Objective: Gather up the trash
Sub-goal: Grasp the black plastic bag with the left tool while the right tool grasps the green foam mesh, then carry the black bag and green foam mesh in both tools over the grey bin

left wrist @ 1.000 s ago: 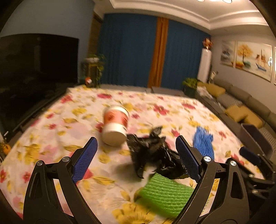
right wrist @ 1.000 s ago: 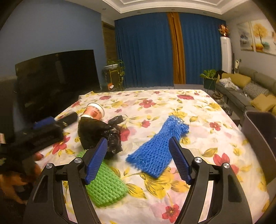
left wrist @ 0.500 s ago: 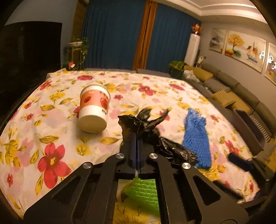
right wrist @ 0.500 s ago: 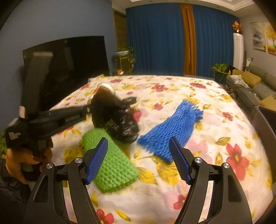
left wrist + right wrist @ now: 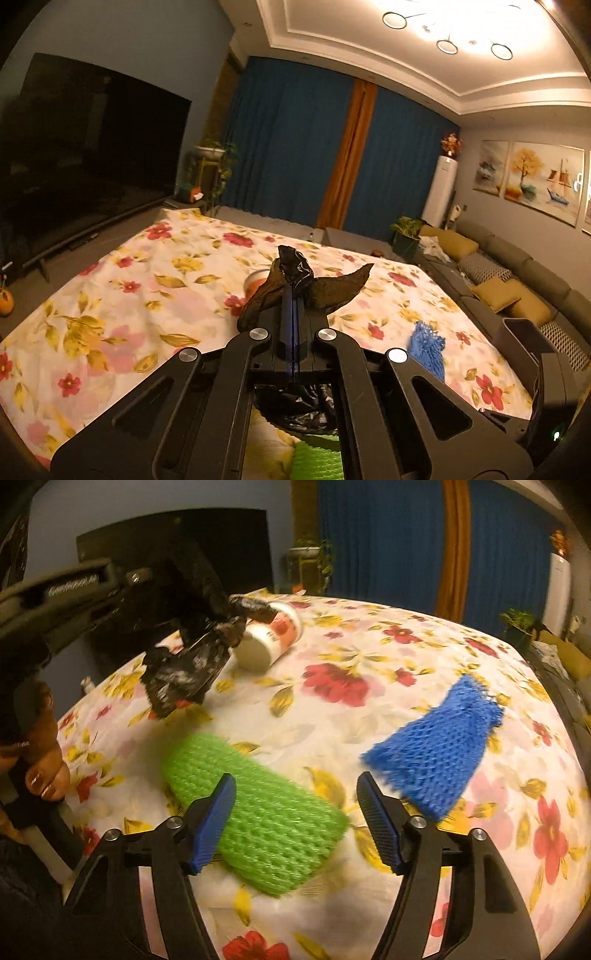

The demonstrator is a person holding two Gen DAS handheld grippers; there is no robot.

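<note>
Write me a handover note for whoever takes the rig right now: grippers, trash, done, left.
Left gripper: shut on the black bag, which hangs lifted above the floral cloth.
Right gripper: open, empty, hovering over the near end of the green net.
Blue net lies flat to the right of the green one; the cup lies on its side behind the bag.
Done: bag picked up.
Left: both nets and the cup are uncollected. The green net looks like the nearest next pick.

The black bag (image 5: 325,291) hid most of the cup (image 5: 255,281). The green foam net (image 5: 317,459) was cut off at the frame's bottom edge.
</note>
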